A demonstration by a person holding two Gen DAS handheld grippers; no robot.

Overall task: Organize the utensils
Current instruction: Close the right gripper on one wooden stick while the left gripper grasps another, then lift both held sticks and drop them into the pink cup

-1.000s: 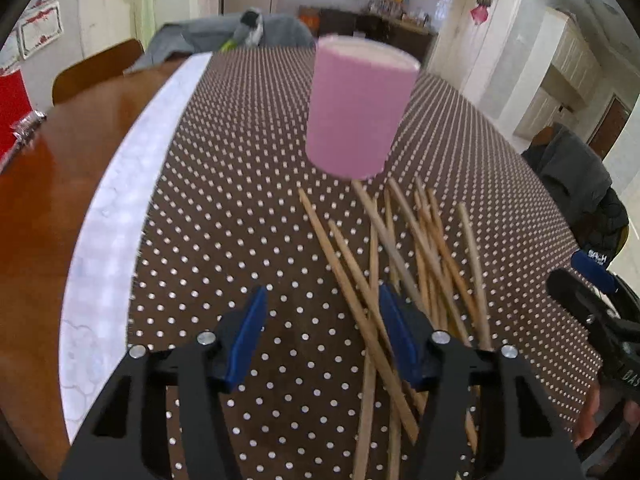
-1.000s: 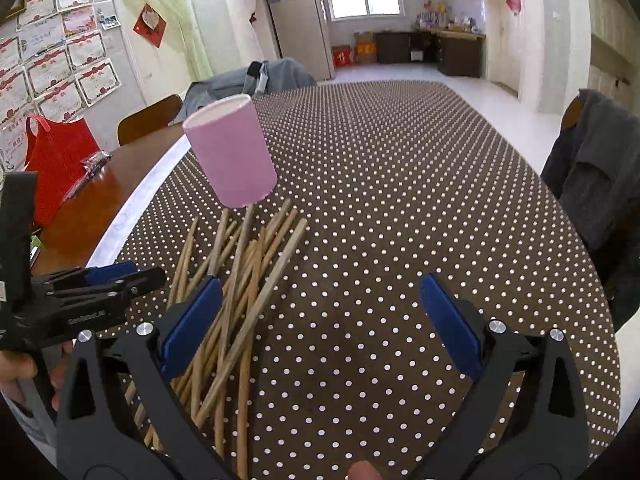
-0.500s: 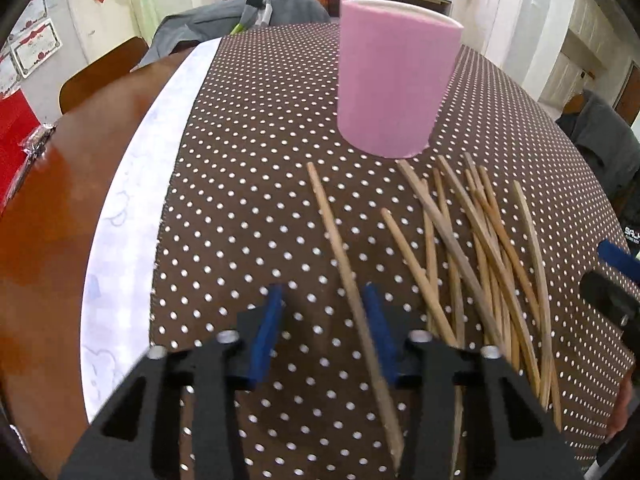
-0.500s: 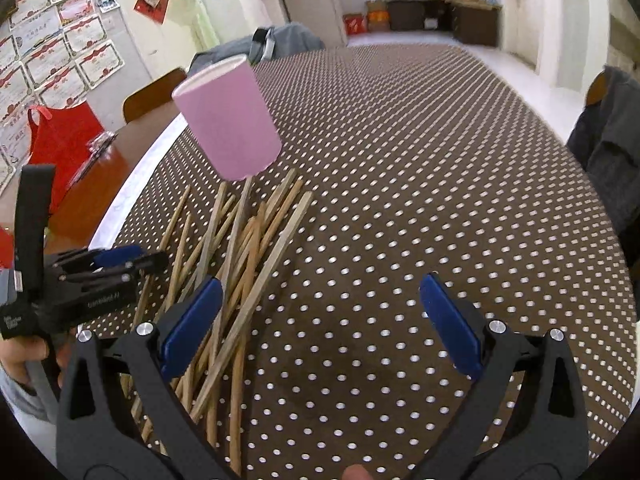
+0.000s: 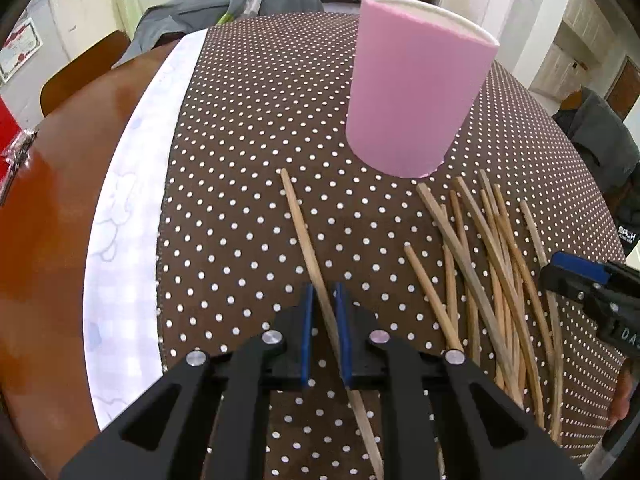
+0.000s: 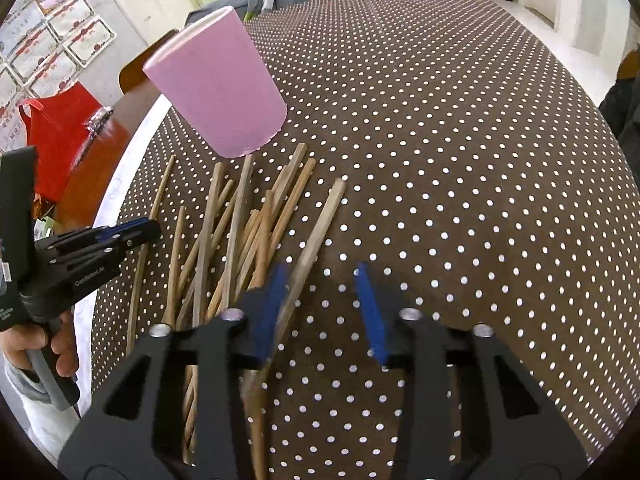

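Note:
A pink cup stands upright on the dotted brown tablecloth; it also shows in the right wrist view. Several wooden chopsticks lie in a loose pile in front of it, also seen in the right wrist view. My left gripper is shut on one chopstick that lies apart at the pile's left. My right gripper is open low over the cloth, its left pad beside the rightmost chopstick, which lies between the jaws.
A white strip and bare wooden table lie left of the cloth. A chair with grey clothing stands at the far end. A red bag sits at far left. A dark jacket hangs at right.
My left gripper has closed on the leftmost chopstick. My right gripper has dropped lower, moved in on the pile's right edge, and narrowed around the rightmost chopstick.

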